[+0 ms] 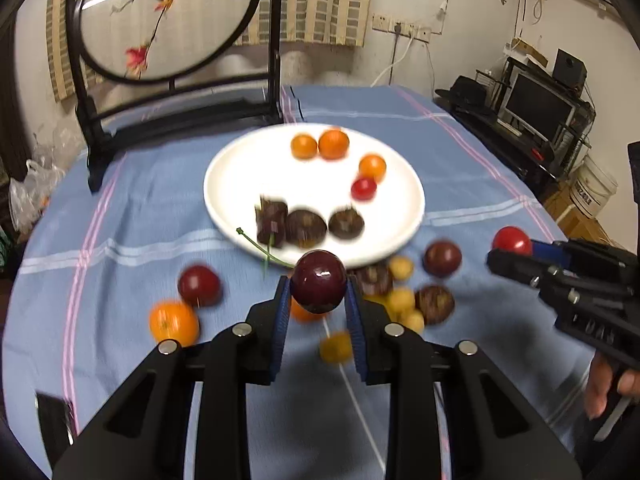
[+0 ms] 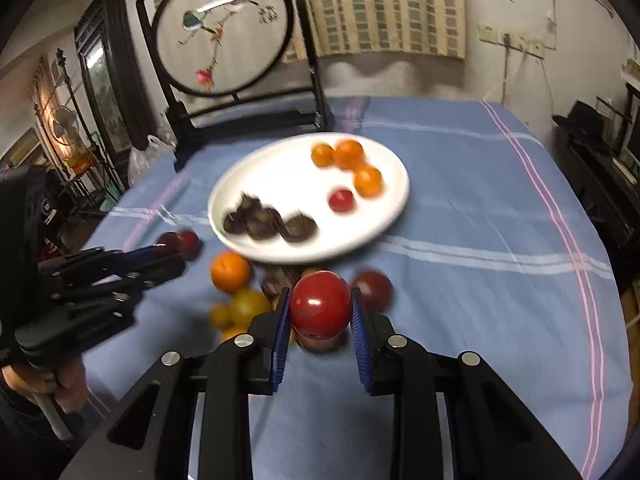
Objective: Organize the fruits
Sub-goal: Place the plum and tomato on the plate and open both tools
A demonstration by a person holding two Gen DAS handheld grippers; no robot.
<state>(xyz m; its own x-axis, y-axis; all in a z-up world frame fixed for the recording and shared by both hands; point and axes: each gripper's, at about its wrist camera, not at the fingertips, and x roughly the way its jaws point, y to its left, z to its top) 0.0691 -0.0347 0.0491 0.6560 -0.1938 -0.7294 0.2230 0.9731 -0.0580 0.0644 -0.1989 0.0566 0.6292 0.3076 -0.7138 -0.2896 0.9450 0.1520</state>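
Blue left fingers (image 1: 285, 312) pinching dark plum (image 1: 318, 282), right fingers (image 2: 282, 322) pinching red tomato (image 2: 320, 305)

You worked under dim, warm indoor light. A bright streak of glare sat on the round glass screen (image 1: 166, 16) at the back, and the white plate (image 1: 240, 184) blew out nearly featureless. Small highlights gleamed on the dark plum (image 1: 319, 282) and the red tomato (image 2: 320, 304). Both views were smeared by motion: the loose fruit on the blue cloth (image 2: 480, 220) looked soft, while the black frames in front stayed sharp. Fisheye bending curved the bench edges, and the corners fell to black.
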